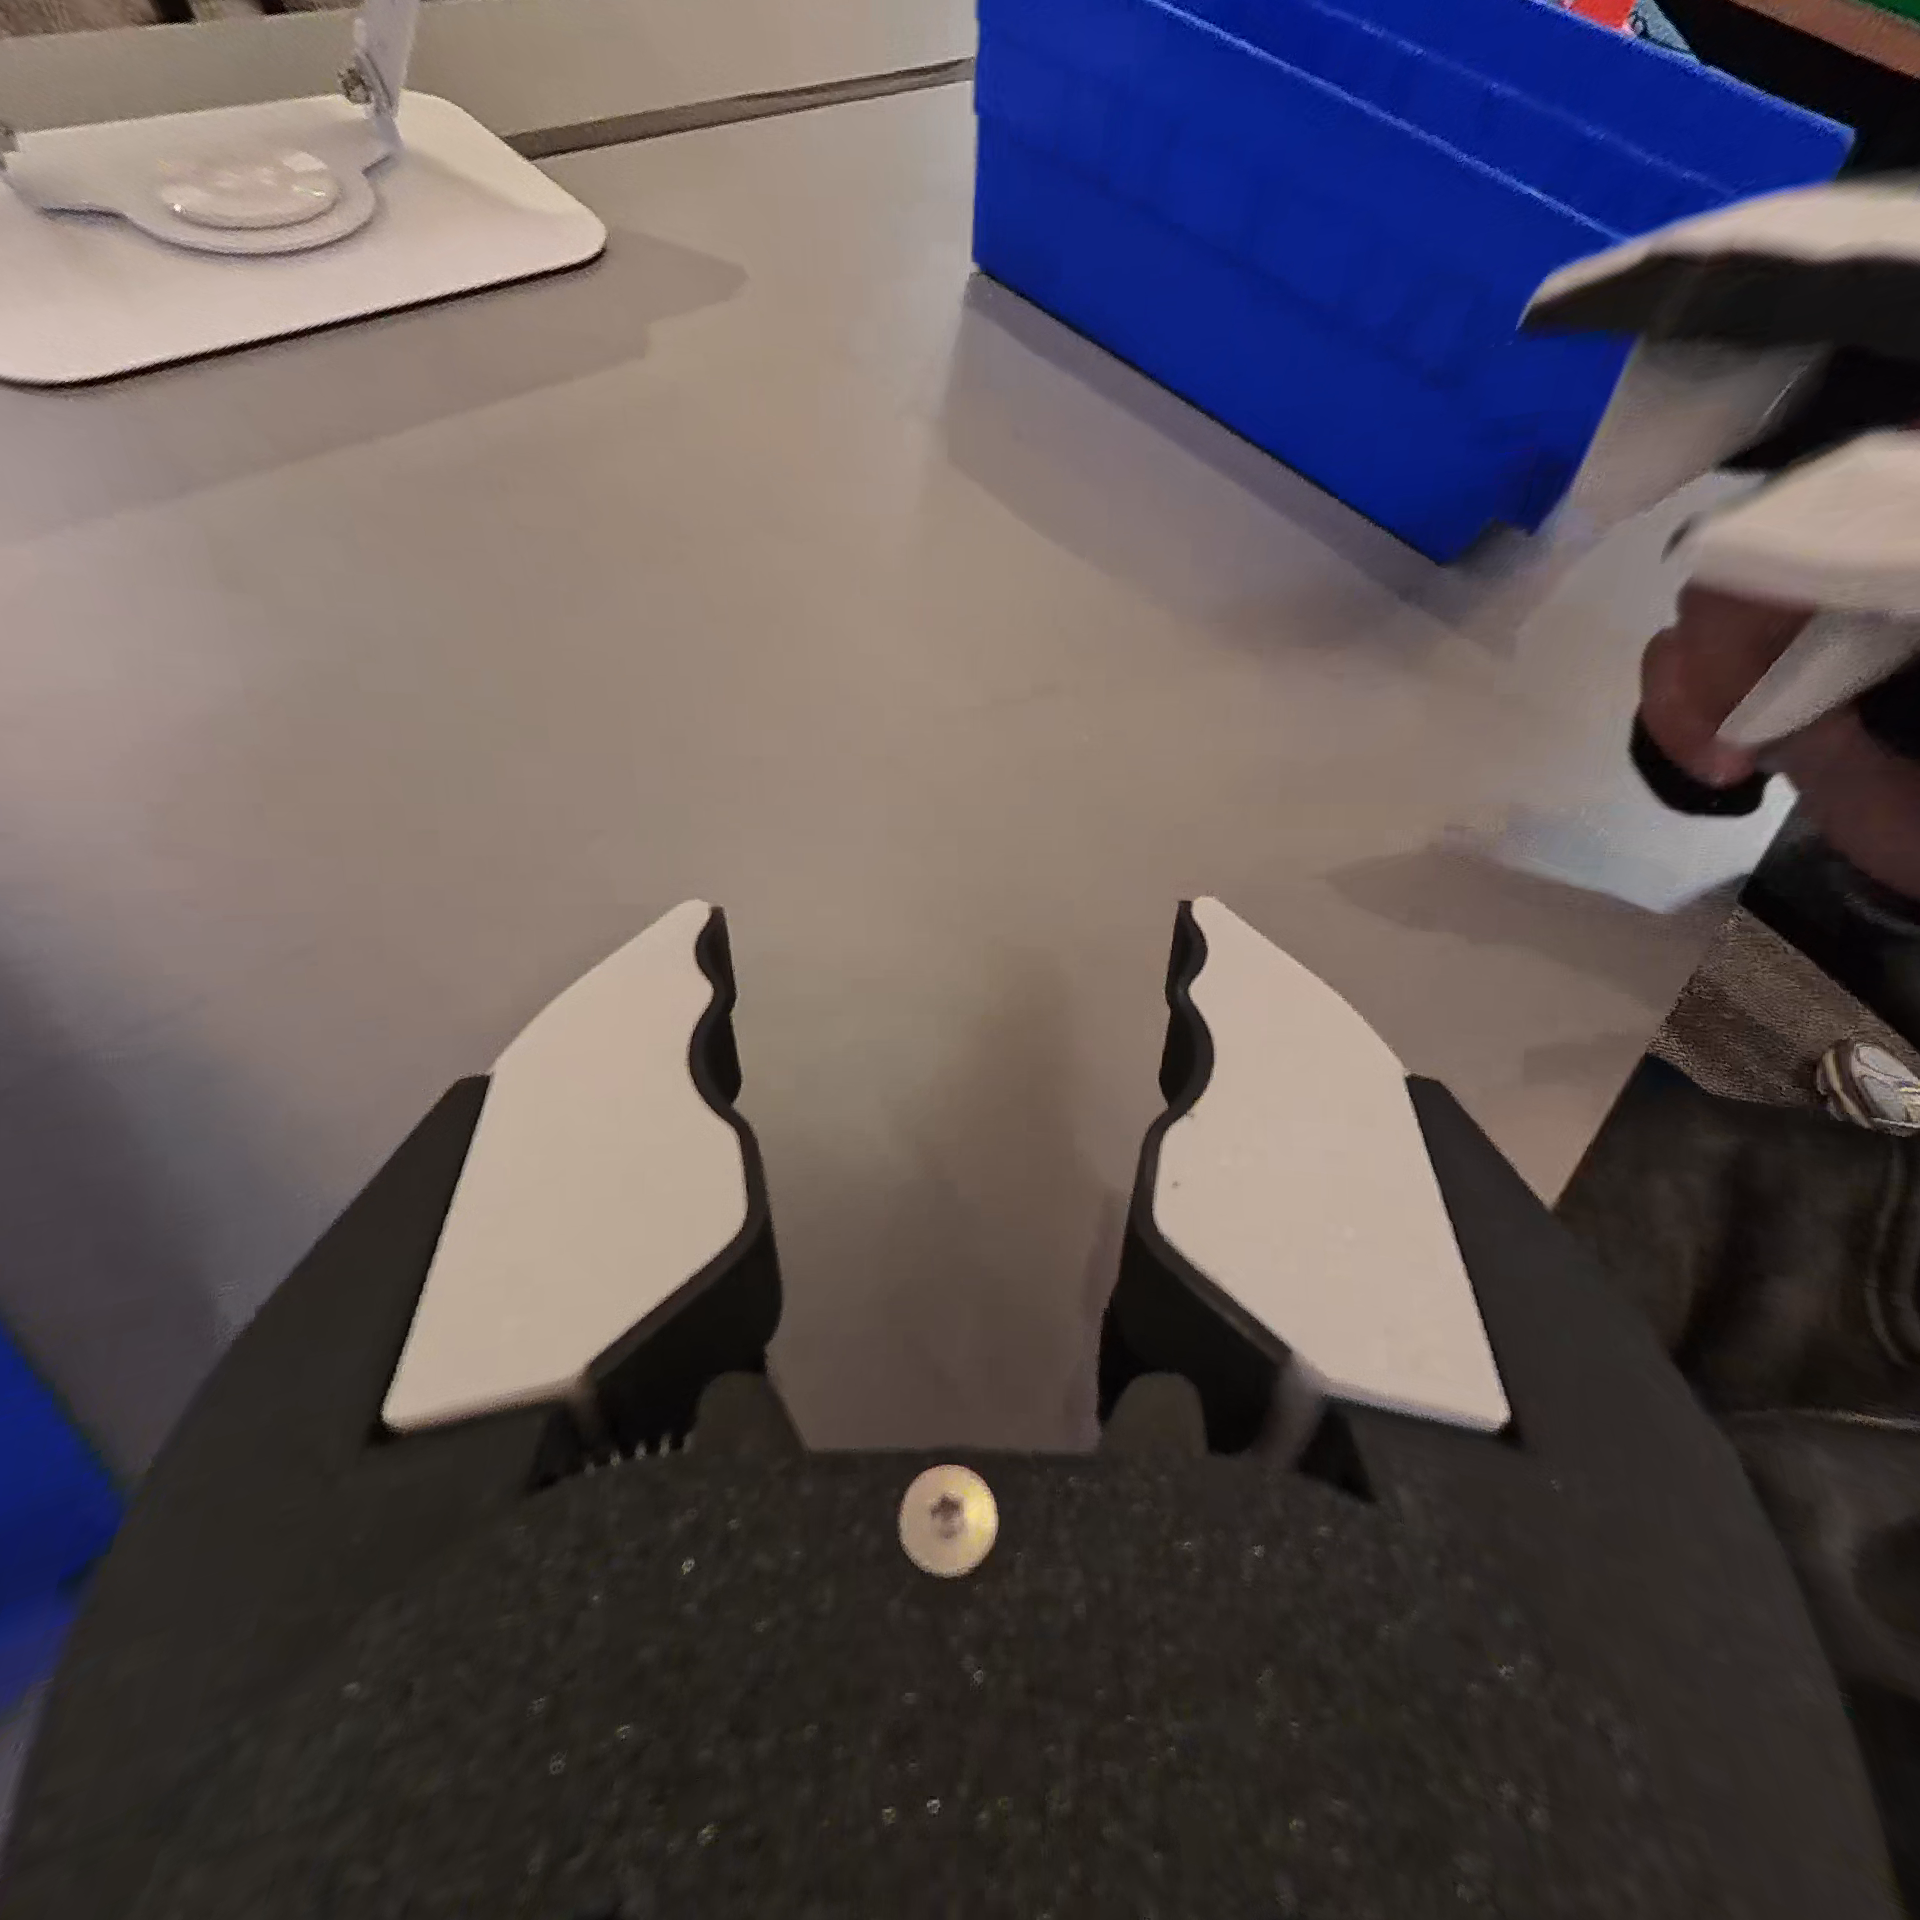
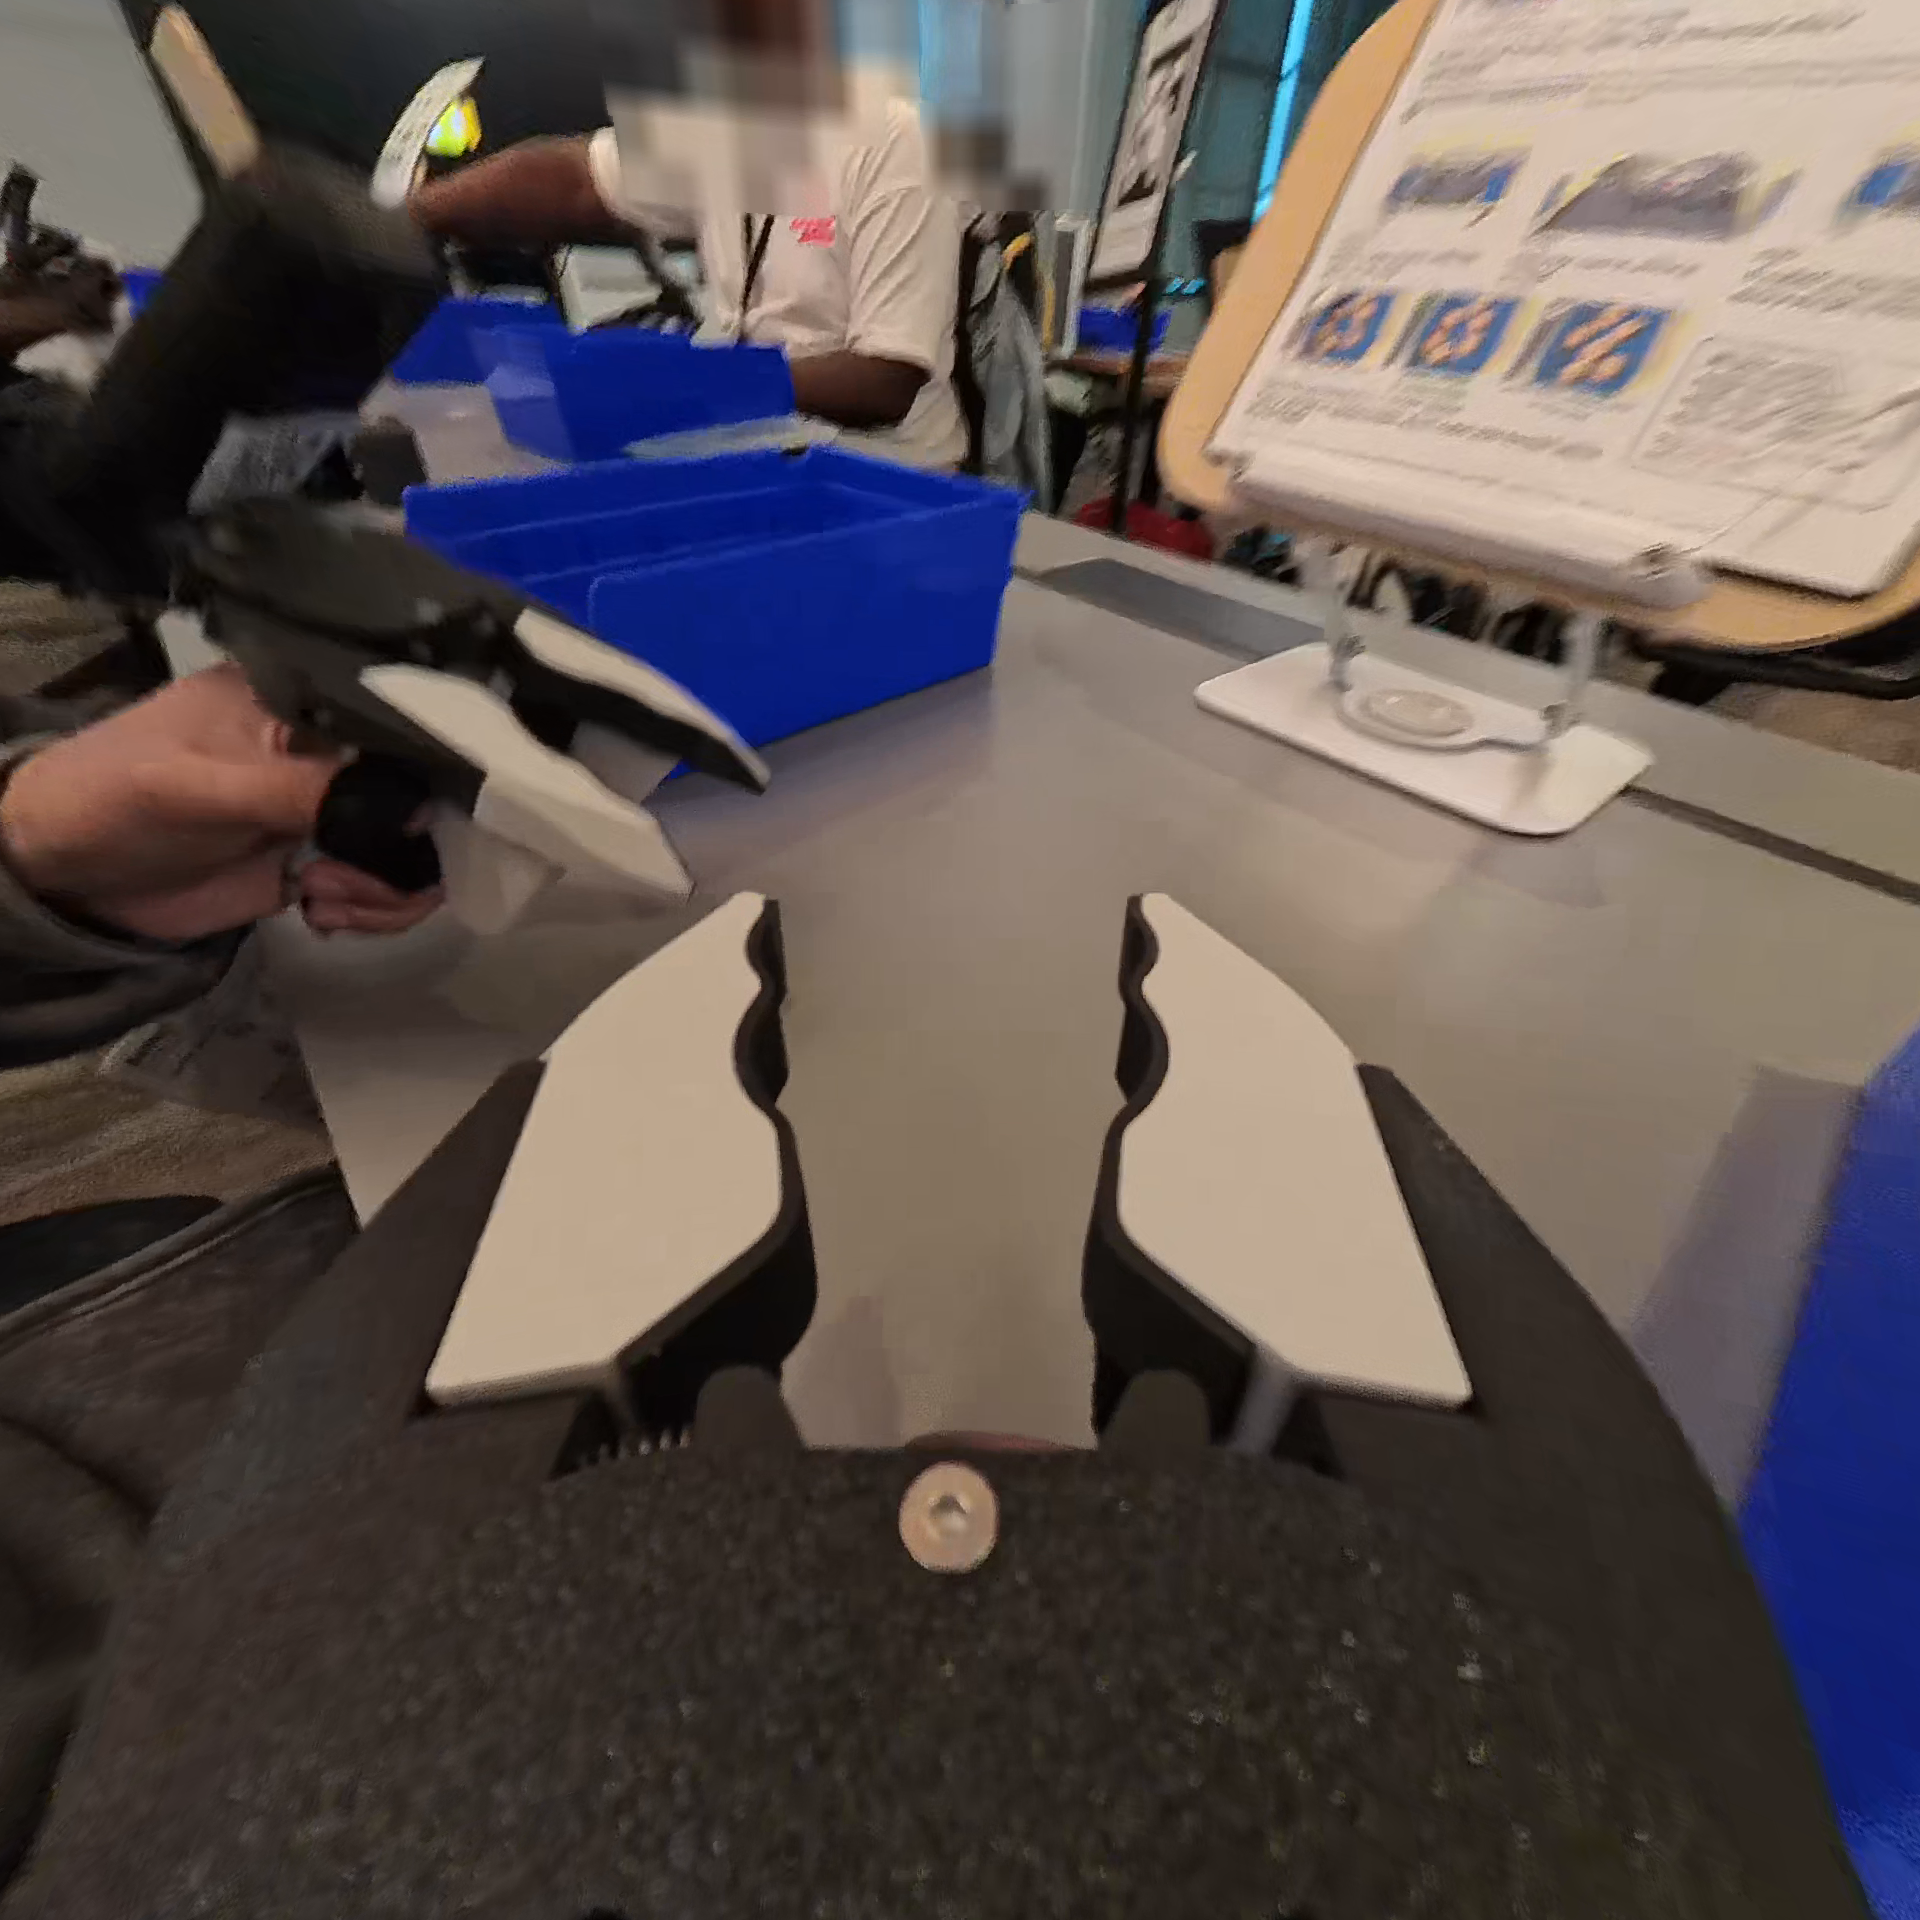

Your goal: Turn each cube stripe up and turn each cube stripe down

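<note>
No cube shows in either view. My left gripper (image 1: 951, 914) is open and empty, held low over the bare grey table (image 1: 727, 675). My right gripper (image 2: 951, 909) is also open and empty over the same table (image 2: 1039, 810). The right gripper shows blurred at the right edge of the left wrist view (image 1: 1605, 426), jaws apart, a hand on its handle. The left gripper shows at the left of the right wrist view (image 2: 717, 831), jaws apart, held by a hand. What lies inside the blue bin is hidden.
A blue divided bin (image 1: 1351, 260) (image 2: 779, 582) stands at the table's back. A white stand (image 2: 1434, 738) (image 1: 260, 208) holds an instruction sheet (image 2: 1610, 312). Another blue thing (image 2: 1849, 1351) sits at the right edge. A person in a white shirt (image 2: 831, 270) sits behind.
</note>
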`<state>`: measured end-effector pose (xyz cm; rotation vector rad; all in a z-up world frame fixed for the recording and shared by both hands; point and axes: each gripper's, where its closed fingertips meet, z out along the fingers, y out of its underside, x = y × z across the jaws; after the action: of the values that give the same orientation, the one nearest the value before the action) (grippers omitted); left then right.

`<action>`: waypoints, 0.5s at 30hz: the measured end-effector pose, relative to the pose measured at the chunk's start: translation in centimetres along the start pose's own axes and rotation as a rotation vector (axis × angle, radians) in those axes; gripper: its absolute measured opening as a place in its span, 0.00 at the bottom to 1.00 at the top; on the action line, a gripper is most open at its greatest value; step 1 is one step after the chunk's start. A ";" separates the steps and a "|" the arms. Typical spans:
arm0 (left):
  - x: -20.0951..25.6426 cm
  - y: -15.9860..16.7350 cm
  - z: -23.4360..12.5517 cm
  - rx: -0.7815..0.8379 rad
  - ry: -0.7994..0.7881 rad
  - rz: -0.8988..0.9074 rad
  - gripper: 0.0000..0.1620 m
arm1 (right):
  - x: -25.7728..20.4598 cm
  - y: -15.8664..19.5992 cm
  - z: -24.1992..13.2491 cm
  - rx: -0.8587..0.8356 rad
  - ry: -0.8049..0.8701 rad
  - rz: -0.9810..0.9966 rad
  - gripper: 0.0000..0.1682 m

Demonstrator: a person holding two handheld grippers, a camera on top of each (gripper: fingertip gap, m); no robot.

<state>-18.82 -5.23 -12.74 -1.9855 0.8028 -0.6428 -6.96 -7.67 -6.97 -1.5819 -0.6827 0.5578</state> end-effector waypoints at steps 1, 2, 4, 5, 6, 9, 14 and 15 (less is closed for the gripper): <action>0.8 -0.1 0.4 0.000 0.007 0.007 0.49 | 1.1 -0.9 -1.2 0.035 0.037 0.010 0.36; 1.9 -0.4 0.9 -0.002 0.018 0.015 0.50 | 2.7 -1.6 -2.7 0.057 0.088 0.020 0.37; 4.8 -1.7 2.3 0.009 0.057 0.045 0.52 | 7.3 -2.3 -6.7 0.081 0.265 0.047 0.37; 6.4 -2.7 3.2 0.019 0.077 0.064 0.54 | 10.1 -2.3 -9.2 0.091 0.377 0.062 0.37; 8.1 -3.8 4.3 0.026 0.091 0.083 0.56 | 13.0 -2.0 -11.9 0.094 0.497 0.078 0.37; 12.9 -7.2 9.2 0.043 0.105 0.132 0.57 | 19.9 0.4 -19.1 0.032 0.796 0.136 0.39; 17.8 -10.4 20.0 -0.039 0.046 0.085 0.62 | 23.5 4.9 -22.7 -0.104 0.938 0.205 0.40; 18.0 -10.4 21.7 -0.068 0.023 0.065 0.62 | 23.7 5.5 -22.6 -0.119 0.935 0.224 0.40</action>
<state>11.14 -2.77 -11.90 -2.0074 0.9101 -0.6086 26.17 -7.20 -8.88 -1.8082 0.1729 -0.1033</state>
